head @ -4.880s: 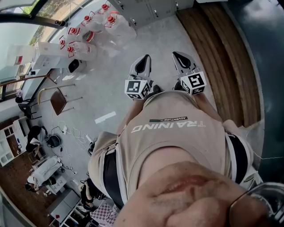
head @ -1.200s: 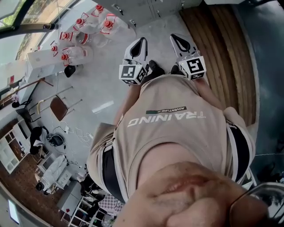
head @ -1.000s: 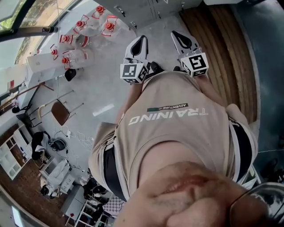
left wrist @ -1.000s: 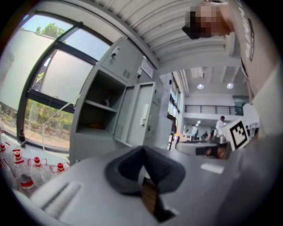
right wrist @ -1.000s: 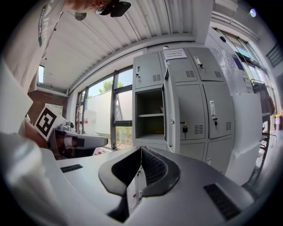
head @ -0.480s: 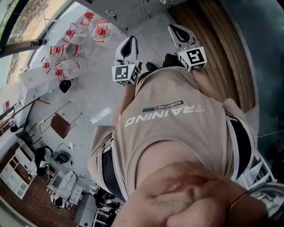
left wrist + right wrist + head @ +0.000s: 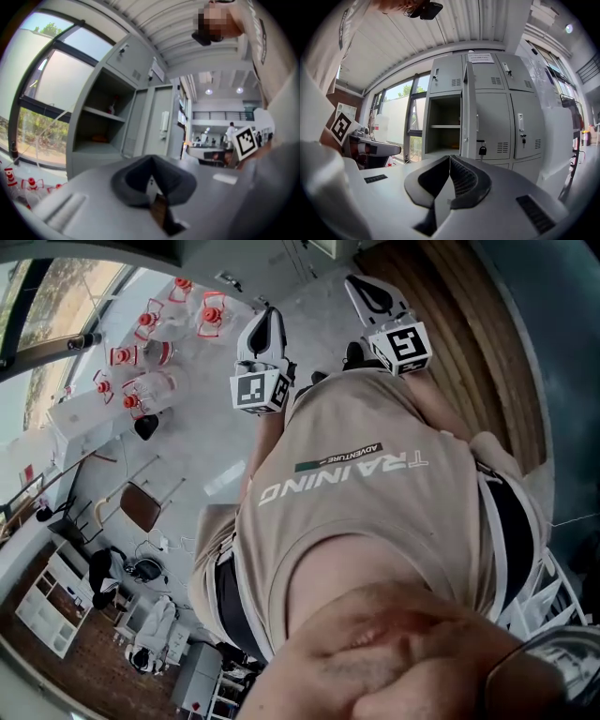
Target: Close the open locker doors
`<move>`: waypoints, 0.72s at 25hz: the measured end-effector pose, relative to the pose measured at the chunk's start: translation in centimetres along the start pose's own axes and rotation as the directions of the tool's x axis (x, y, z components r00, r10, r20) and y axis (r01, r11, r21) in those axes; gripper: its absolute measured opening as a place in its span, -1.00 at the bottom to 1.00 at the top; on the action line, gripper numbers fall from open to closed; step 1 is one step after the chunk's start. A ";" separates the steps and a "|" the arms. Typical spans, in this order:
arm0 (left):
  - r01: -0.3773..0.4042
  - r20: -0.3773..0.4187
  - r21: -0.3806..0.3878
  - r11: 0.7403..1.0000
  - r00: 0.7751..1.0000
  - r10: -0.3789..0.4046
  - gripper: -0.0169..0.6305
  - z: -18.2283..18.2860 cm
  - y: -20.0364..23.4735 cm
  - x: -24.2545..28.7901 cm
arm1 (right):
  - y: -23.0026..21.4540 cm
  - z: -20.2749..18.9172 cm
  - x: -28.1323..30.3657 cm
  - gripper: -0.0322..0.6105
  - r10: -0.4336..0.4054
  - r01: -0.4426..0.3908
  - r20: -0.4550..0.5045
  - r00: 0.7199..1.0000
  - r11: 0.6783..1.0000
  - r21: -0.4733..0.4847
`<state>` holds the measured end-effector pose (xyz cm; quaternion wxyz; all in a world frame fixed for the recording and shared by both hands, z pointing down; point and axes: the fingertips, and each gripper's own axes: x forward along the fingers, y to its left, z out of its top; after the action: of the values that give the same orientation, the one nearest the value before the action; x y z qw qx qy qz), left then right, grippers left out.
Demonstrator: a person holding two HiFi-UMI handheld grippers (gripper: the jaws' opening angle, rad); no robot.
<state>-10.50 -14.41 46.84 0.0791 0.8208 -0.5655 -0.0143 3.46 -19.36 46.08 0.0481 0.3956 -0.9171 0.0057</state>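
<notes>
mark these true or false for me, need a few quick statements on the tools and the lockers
1. The right tool has its jaws together with nothing between them. True.
2. The left tool is clamped on a locker door. False: its jaws are together on nothing, short of the lockers.
3. Every locker is closed. False: one compartment stands open, its door swung out.
4. A padlock hangs on the locker front beside the open door. True.
5. The jugs on the floor have blue caps. False: the caps are red.
</notes>
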 end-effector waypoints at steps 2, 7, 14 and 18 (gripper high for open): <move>-0.007 0.000 0.004 1.000 1.000 0.007 -0.93 0.3 0.0 1.4 | -1.4 0.0 0.7 -0.86 0.004 -0.004 0.006 1.000 1.000 0.013; -0.027 -0.009 0.012 1.000 1.000 0.027 -0.93 0.4 -0.8 5.2 | -5.0 -0.6 1.3 -0.86 0.017 -0.018 0.015 1.000 0.999 0.033; -0.060 -0.016 0.021 0.998 0.998 0.060 -0.93 1.0 -1.4 8.5 | -7.7 -1.3 2.5 -0.85 0.074 -0.075 0.007 0.997 0.996 0.056; -0.056 -0.030 0.015 0.998 0.998 0.057 -0.93 0.8 -1.9 9.1 | -8.6 -1.3 3.4 -0.86 0.087 -0.087 0.008 0.996 0.995 0.046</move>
<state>-5.53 -22.30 46.38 0.0820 0.8052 -0.5873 0.0044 7.51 -27.66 47.41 0.0358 0.3562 -0.9333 0.0276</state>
